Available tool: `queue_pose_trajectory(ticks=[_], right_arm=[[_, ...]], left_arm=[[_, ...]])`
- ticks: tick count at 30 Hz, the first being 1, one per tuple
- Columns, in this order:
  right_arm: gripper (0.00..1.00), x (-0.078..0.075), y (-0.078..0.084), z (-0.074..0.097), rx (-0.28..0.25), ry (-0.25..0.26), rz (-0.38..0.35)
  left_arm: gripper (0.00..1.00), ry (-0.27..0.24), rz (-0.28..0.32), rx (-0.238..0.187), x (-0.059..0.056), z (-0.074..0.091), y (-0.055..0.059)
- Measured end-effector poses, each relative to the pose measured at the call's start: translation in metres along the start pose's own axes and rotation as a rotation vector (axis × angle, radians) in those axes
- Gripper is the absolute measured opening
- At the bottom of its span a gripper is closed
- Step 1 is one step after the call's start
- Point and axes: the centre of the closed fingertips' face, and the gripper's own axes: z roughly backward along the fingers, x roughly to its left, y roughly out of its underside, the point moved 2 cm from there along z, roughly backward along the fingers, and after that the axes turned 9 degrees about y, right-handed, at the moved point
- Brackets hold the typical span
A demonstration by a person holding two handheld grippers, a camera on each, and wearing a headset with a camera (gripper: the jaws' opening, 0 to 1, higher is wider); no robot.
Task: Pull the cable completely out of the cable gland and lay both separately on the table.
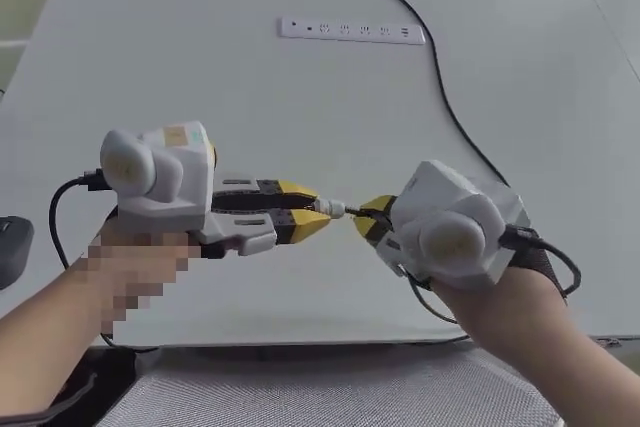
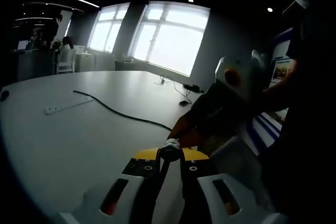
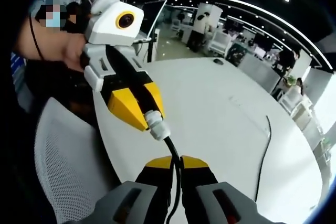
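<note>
Two handheld grippers meet tip to tip in the air over the near edge of the table.

Nearest, below that edge, is a white mesh surface (image 1: 330,387) with a fine perforated weave. A hand grasps each gripper from behind.

The left gripper (image 1: 322,215) has a white plastic body and yellow wedge-shaped jaws. Its jaws are clamped on a small white round plastic cable gland (image 1: 333,209), whose ribbed end pokes out past the tips.

The right gripper (image 1: 368,219) is built the same. Its jaws are pinched nearly closed on a thin black round cable (image 3: 176,179), just beside the gland. The cable runs into the gland, not pulled out, and only a short stretch shows between the two sets of tips. Neither lies on the table.

In the head view the right gripper's bulky white body hides most of its own jaws.

Farther out:
- A smooth matte white table (image 1: 250,97).
- A dark grey rounded object (image 1: 12,247) at the left edge, cut off by the frame.
- A thin black cord (image 1: 445,97) that curves across the tabletop and passes behind the right gripper's body. Cannot tell whether it joins the held cable.
- Farthest, a long flat white power strip (image 1: 352,31) with a row of sockets. The cord passes just beside its right end.
</note>
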Motion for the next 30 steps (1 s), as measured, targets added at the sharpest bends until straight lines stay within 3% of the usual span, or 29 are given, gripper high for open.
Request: queue_pose_trajectory(ticks=[13, 18, 21, 25, 28, 30], right_arm=[[0.0, -0.01, 0.027, -0.007, 0.058, 0.006, -0.222], [0.0, -0.016, 0.041, -0.009, 0.099, 0.02, -0.318], [0.0, -0.017, 0.052, -0.01, 0.133, 0.015, -0.429], [0.0, -0.021, 0.066, -0.011, 0.174, 0.028, -0.472], [0.0, -0.02, 0.075, -0.011, 0.195, 0.018, -0.551], [0.0, -0.021, 0.078, -0.012, 0.202, 0.021, -0.555]], left_arm=[[0.15, 0.001, -0.006, 0.011, 0.0, -0.001, 0.002], [0.15, 0.0, -0.006, 0.006, 0.001, -0.001, 0.002], [0.15, -0.001, -0.005, 0.004, 0.001, 0.0, 0.001], [0.15, -0.002, -0.001, -0.004, 0.0, 0.001, 0.0], [0.15, -0.001, -0.003, -0.003, 0.0, 0.002, 0.0], [0.15, 0.0, 0.0, -0.004, -0.001, 0.002, 0.001]])
